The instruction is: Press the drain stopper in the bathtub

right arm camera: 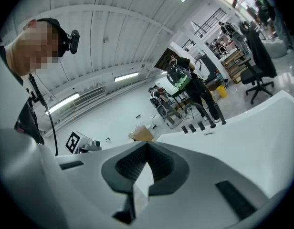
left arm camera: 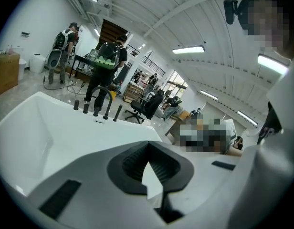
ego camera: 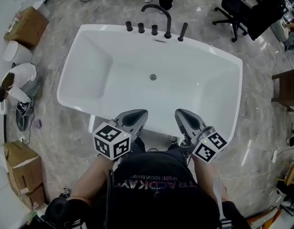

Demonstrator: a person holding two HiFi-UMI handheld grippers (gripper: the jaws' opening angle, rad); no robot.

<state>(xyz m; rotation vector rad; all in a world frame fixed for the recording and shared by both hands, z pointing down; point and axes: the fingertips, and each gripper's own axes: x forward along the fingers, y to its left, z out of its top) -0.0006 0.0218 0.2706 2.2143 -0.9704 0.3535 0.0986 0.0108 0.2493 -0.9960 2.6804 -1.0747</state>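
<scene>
Jaws are closed and empty on the left gripper (ego camera: 137, 116) and the right gripper (ego camera: 184, 116); the reach seems not yet begun, and next one must descend to the drain stopper (ego camera: 153, 77) at 12 o'clock.

We wear a black T-shirt (ego camera: 154, 187) with pink lettering; our left gripper (ego camera: 137, 120) and right gripper (ego camera: 185, 119) are grey, with black-and-white marker cubes (ego camera: 111, 140).
</scene>
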